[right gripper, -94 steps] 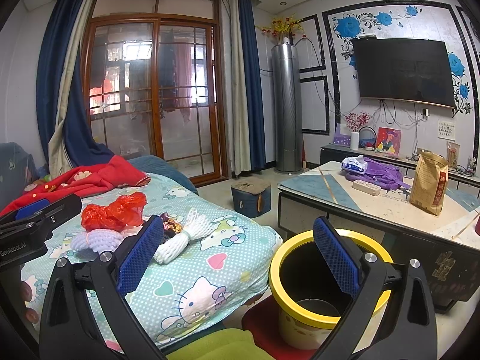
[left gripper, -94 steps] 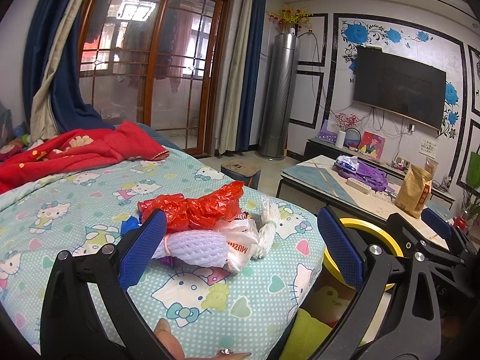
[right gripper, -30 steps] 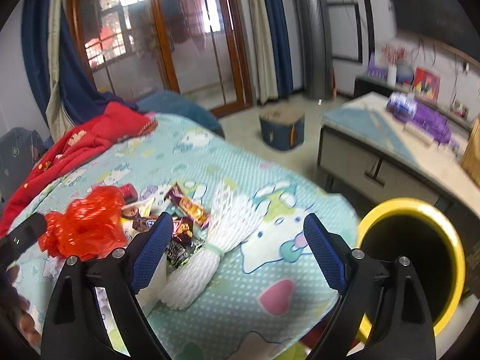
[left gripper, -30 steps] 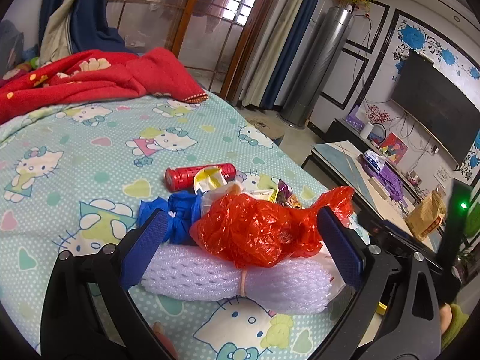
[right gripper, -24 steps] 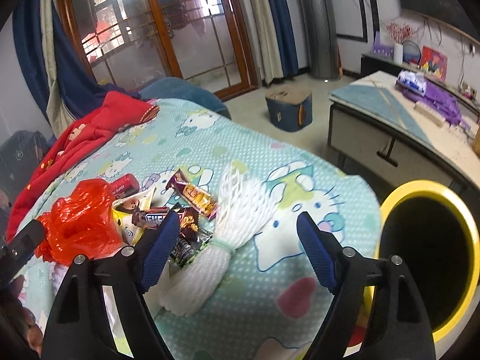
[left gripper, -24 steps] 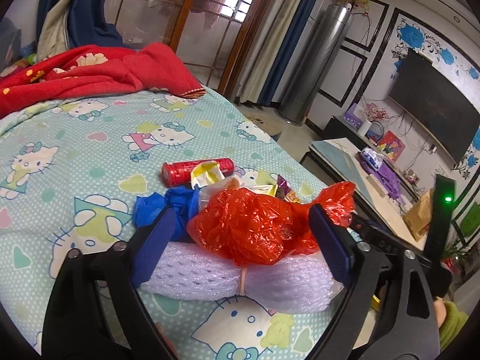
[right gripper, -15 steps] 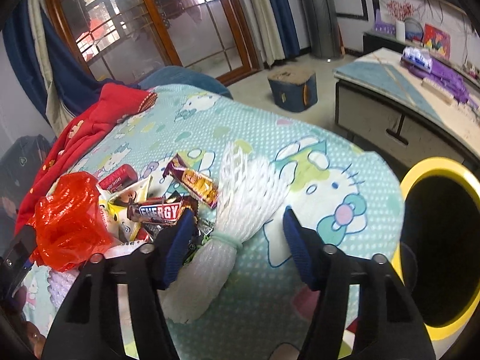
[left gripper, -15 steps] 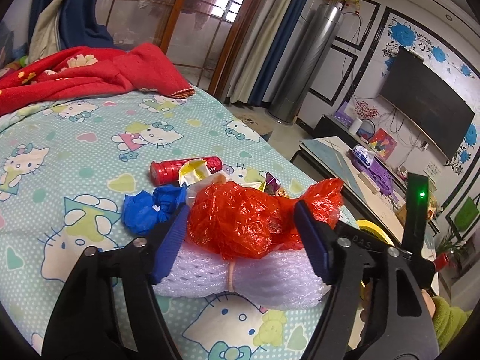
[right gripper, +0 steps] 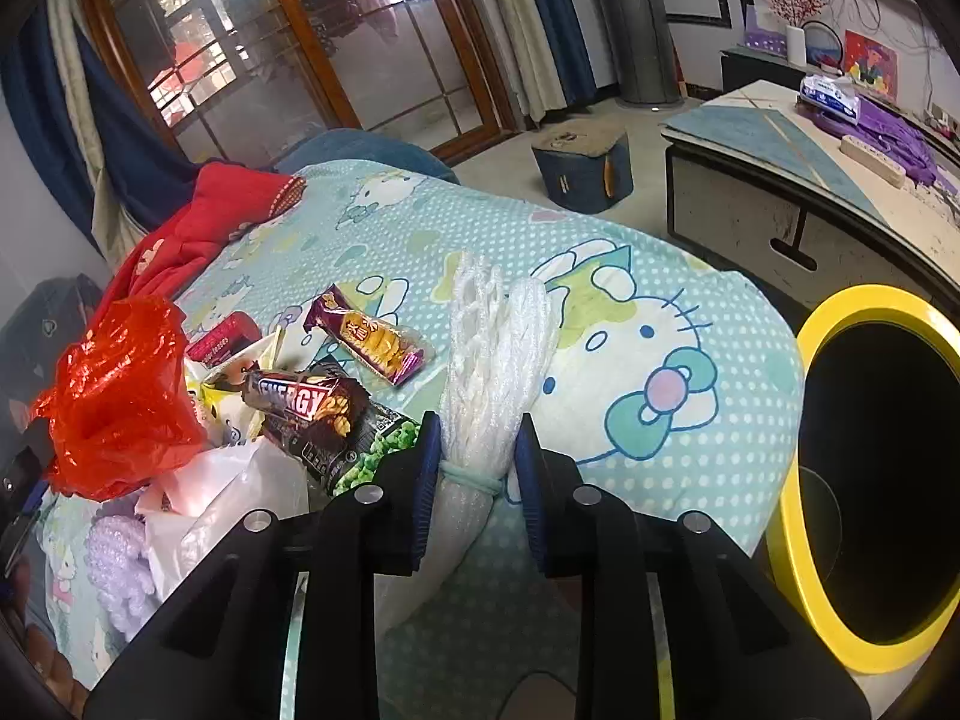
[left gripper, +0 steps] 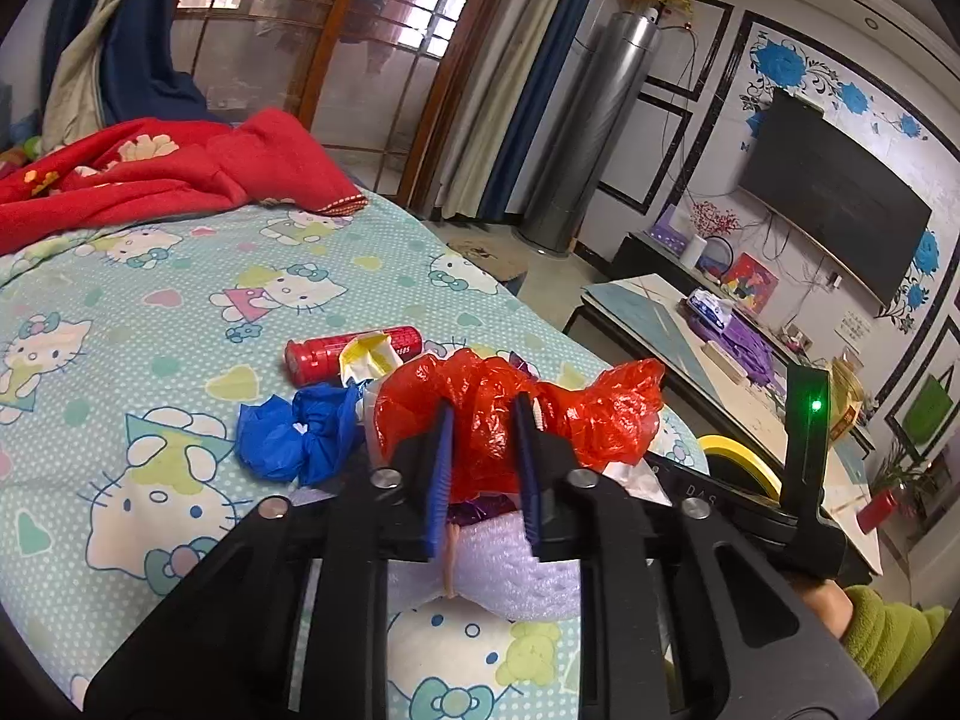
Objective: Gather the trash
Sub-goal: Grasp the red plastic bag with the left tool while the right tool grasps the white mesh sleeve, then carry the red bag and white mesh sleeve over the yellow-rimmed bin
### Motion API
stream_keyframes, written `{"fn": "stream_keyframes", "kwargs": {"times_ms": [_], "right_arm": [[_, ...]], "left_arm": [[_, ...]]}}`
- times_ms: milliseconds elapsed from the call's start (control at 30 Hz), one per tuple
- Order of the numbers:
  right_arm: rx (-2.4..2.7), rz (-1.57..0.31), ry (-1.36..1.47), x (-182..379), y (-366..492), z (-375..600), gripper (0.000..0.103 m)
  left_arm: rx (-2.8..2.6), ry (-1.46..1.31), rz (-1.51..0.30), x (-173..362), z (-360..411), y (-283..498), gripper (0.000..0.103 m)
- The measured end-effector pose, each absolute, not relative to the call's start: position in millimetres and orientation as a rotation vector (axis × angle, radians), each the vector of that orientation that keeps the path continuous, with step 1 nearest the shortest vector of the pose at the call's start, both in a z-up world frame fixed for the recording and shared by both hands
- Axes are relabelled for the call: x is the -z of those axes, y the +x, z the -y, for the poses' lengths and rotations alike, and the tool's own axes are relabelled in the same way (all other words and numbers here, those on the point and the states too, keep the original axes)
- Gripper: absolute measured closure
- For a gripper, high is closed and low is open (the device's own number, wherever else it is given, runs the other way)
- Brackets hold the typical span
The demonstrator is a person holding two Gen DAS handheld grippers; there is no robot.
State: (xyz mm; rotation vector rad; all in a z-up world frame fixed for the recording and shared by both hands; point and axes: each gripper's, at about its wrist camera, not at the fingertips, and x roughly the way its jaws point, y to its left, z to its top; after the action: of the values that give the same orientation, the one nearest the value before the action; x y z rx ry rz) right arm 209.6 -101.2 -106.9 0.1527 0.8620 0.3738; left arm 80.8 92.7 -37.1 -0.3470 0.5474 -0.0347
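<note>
A pile of trash lies on the Hello Kitty bedsheet (left gripper: 180, 312). My left gripper (left gripper: 483, 468) is shut on a crumpled red plastic bag (left gripper: 498, 402), which also shows in the right wrist view (right gripper: 120, 396). My right gripper (right gripper: 477, 468) is shut on a white foam net bundle (right gripper: 498, 360) tied with a green band. Around them lie a blue crumpled bag (left gripper: 294, 432), a red tube (left gripper: 336, 351), a purple-white foam net (left gripper: 510, 570) and snack wrappers (right gripper: 312, 402). A yellow-rimmed trash bin (right gripper: 870, 480) stands right of the bed.
A red blanket (left gripper: 150, 174) lies at the far end of the bed. A low table (right gripper: 810, 180) with purple items stands beyond the bin. A small dark stool (right gripper: 582, 168) sits on the floor. Glass doors are behind.
Both grippers moved in over the trash pile and went from wide open to shut, the left on the red bag, the right on the white foam net.
</note>
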Motion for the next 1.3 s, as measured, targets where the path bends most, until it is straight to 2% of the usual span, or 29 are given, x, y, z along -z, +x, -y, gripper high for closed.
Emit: {"fn": "stream_keyframes", "kwargs": {"times_ms": [433,1300], "right_arm": [[-0.354,-0.786,0.135,84,200,126,0.08],[-0.201,-0.65,0.123,45,179,243,0.08]], "left_arm": [[0.063,-0.27,-0.464,8,-75,69,0.094],[0.205,-0.109,-0.513,11,16,92,0.094]]}}
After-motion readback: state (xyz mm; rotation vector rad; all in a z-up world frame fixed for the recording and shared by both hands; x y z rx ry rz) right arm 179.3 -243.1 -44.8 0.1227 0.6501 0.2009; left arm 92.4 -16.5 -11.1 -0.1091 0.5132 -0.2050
